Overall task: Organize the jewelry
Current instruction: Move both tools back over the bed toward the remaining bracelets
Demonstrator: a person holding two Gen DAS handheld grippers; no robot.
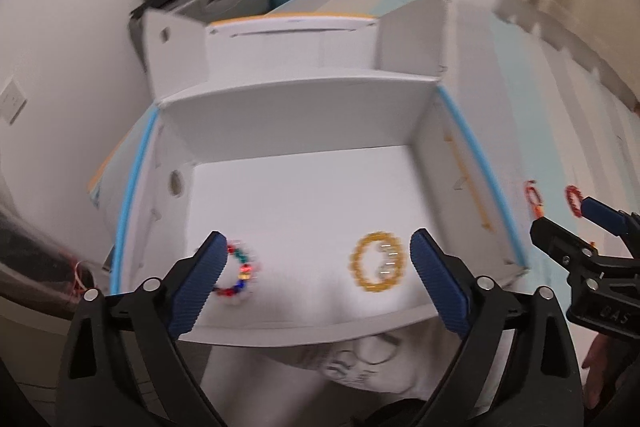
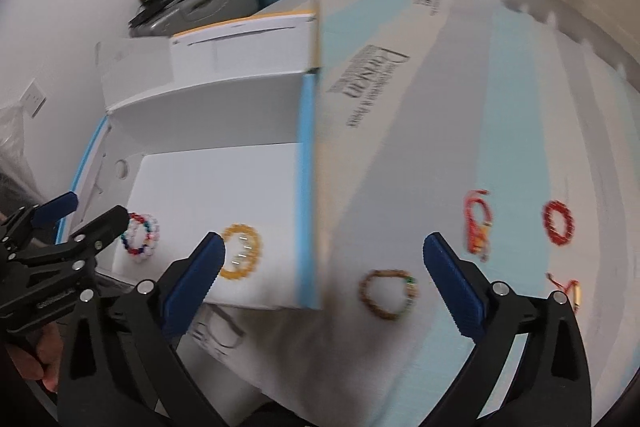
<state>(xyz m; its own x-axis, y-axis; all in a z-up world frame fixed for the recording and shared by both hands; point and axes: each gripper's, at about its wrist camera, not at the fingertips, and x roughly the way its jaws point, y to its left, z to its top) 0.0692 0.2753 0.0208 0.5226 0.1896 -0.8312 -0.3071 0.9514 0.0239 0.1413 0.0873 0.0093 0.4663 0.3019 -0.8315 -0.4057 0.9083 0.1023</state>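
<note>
Left wrist view, left claw (image 1: 318,267) spread above box (image 1: 296,115), right claw (image 2: 324,271) spread, empty.

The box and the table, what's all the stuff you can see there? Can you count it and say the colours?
white box: 1, white with blue edges, open, on the left
multicoloured bracelet: 1, red, blue, green and pale beads, in the box, front left
yellow bracelet: 1, amber yellow, in the box, front right
brown bracelet: 1, brown with a green bead, on the sheet outside the box
orange cord piece: 1, orange-red, on the sheet
red bracelet: 1, red, on the sheet, far right
red cord charm: 1, red and gold, near the right edge
left gripper: 1, black with blue fingers, open
right gripper: 1, black with blue fingers, open
</note>
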